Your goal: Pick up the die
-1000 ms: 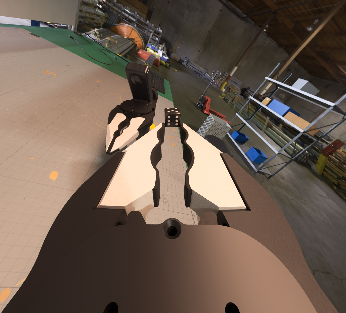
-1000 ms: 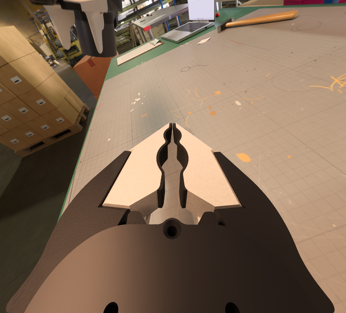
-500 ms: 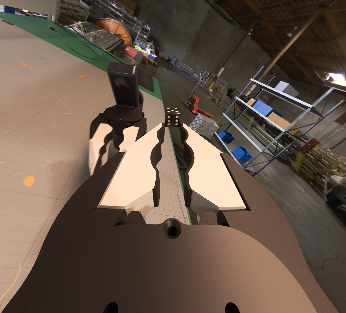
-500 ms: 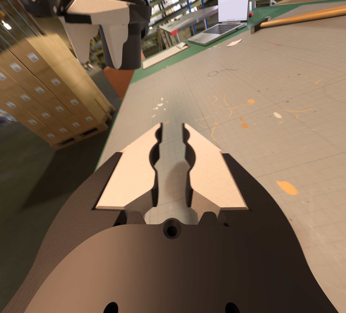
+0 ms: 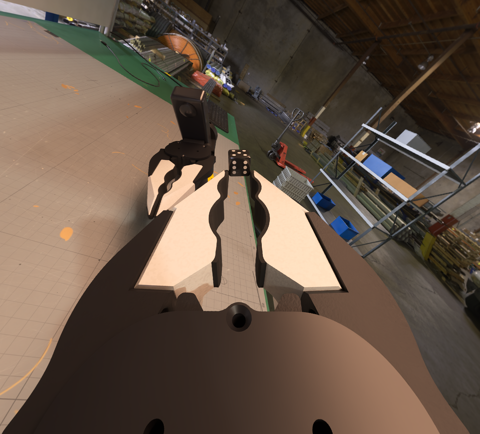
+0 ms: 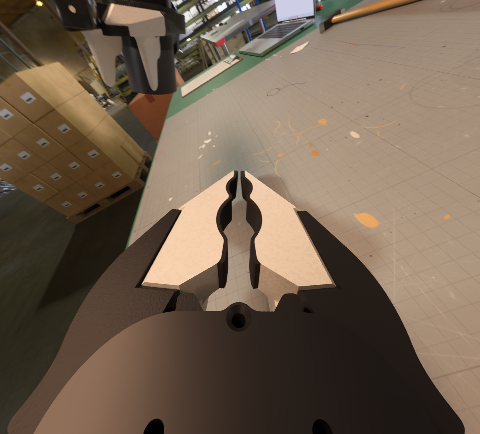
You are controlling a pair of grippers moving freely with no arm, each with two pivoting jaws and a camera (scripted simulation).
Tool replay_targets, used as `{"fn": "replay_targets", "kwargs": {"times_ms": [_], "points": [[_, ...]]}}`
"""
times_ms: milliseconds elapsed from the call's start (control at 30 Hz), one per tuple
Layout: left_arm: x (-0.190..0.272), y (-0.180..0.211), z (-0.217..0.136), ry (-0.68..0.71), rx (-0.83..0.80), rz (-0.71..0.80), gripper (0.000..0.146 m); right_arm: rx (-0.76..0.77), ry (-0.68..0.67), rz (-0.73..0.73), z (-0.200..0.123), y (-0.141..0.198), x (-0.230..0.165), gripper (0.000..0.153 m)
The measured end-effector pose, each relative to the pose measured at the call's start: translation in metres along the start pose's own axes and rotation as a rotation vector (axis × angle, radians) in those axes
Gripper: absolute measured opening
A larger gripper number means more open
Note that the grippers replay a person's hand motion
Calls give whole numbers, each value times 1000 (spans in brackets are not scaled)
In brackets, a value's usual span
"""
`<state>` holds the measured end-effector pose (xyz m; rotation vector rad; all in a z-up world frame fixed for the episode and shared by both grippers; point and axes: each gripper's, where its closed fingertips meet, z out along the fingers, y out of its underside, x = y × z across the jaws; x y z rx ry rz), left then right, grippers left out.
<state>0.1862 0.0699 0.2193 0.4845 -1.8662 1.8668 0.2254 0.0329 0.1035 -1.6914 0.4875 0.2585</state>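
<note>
A black die with white pips is pinched between the tips of my left gripper, held in the air above the right edge of the table. My right gripper is empty, its tips almost touching, low over the gridded mat near the table's left edge. In the left wrist view the right gripper sits just left of my fingers, pointing down at the mat. In the right wrist view the left gripper hangs high at the upper left; the die does not show there.
A laptop, a hammer with a wooden handle and a pale keyboard lie at the far end of the table. A cable and a dark keyboard lie on the green border. Metal shelves stand beyond the table.
My right gripper opened half a second ago and has closed again. My left gripper has kept the die while its view swung slightly.
</note>
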Motion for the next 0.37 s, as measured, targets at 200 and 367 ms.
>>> {"fn": "replay_targets", "kwargs": {"times_ms": [200,367], "points": [[-9,-9,1,-62,54,-43,16,18,142,-149,-4,-4,7,36],[-1,-25,-2,-41,147,-78,16,-170,-20,-181,11,35,-17,48]]}}
